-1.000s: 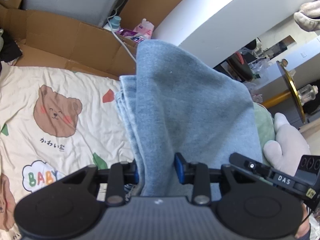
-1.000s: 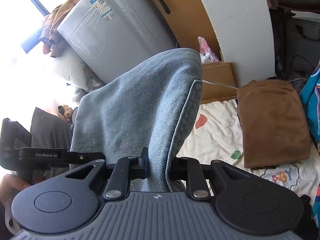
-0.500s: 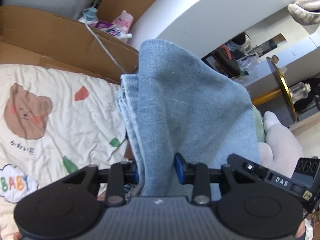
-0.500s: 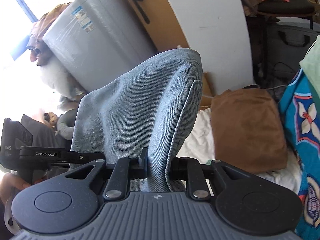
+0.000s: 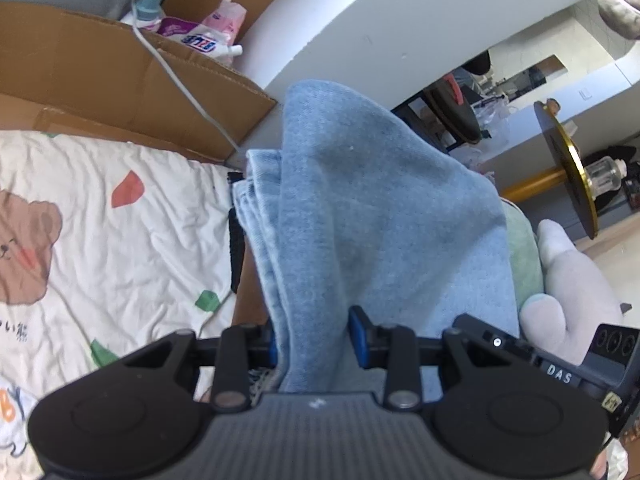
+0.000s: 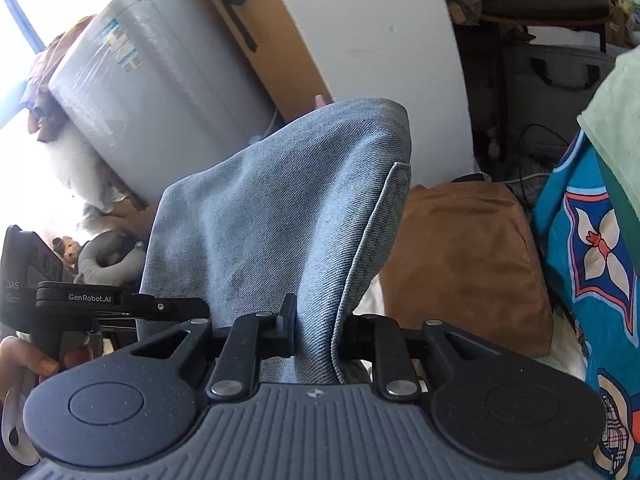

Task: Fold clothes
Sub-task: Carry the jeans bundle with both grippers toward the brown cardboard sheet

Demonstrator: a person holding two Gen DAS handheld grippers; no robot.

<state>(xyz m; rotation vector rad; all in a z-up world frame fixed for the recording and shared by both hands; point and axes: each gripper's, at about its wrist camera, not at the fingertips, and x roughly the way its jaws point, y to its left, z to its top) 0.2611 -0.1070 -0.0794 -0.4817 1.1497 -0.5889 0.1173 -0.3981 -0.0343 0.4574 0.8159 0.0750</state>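
Note:
A folded light blue denim garment [image 5: 360,216] is held up between both grippers and fills the middle of each view. My left gripper [image 5: 312,340] is shut on its bundled layers, blue pads pressed on either side. My right gripper [image 6: 314,328] is shut on the denim garment [image 6: 280,216] near a stitched hem edge. The cloth stands up in front of both cameras and hides what lies behind it. The left gripper's body [image 6: 60,296] shows at the left of the right wrist view, a hand [image 6: 24,360] around its handle.
A cream bedsheet [image 5: 100,220] with bear prints lies at left, backed by flattened cardboard [image 5: 100,76] and a white cable. A folded brown garment [image 6: 468,264] and a blue patterned cloth [image 6: 592,264] lie at right. A grey wrapped box [image 6: 152,92] and white wall stand behind. A gold-rimmed table [image 5: 568,168] stands far right.
Both grippers have travelled sideways and downward with the denim still clamped. The bear print slid left out of the left view; the brown garment and blue patterned cloth came closer in the right view.

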